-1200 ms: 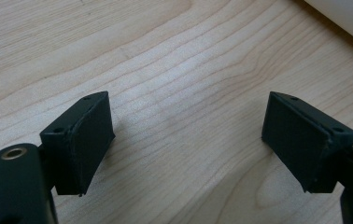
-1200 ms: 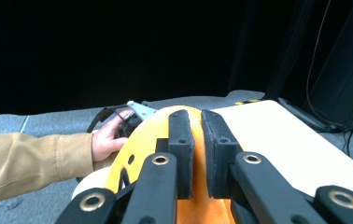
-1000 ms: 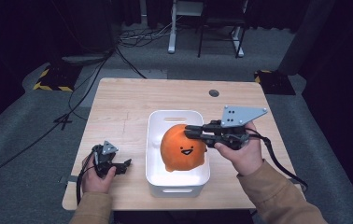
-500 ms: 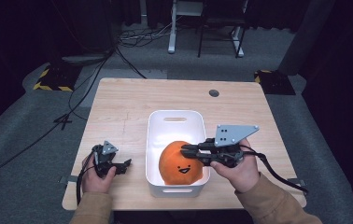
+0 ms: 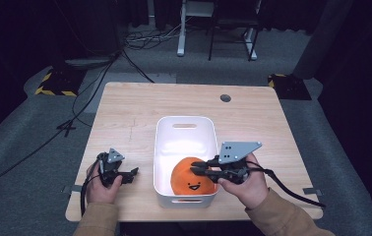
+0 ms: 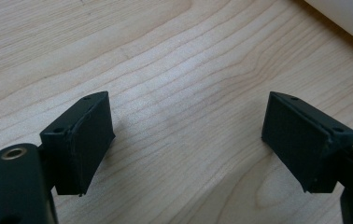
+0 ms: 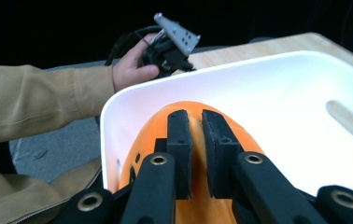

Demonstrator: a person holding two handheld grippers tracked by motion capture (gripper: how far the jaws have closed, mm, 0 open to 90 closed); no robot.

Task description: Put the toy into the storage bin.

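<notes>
my left gripper (image 5: pixel 131 173) sits low over the bare table (image 5: pixel 125 123) near its near-left corner, left of the bin. in the left gripper view its fingers (image 6: pixel 83 140) stand wide apart with nothing but wood grain between them, idle, holding nothing.

moving across: the white bin (image 5: pixel 184 123) sits mid-table, toward the near edge, and the orange plush (image 5: pixel 190 177) with the little smiling face lies inside it, at the end nearest me.

and here's my right gripper (image 5: pixel 196 169), reaching in over the bin's right rim. in the right gripper view its fingers (image 7: pixel 180 140) are pinched almost together on a fold of the orange plush's fabric, so i've got it by a small tuck on top, not around its body.

my read: this is the placing step, and the plush looks down in the bin, close to resting on the bottom, though i can't see the contact underneath. next move calls for letting the fingers spread enough to free that fold, then lifting straight up so i don't drag the toy out or catch the rim.
</notes>
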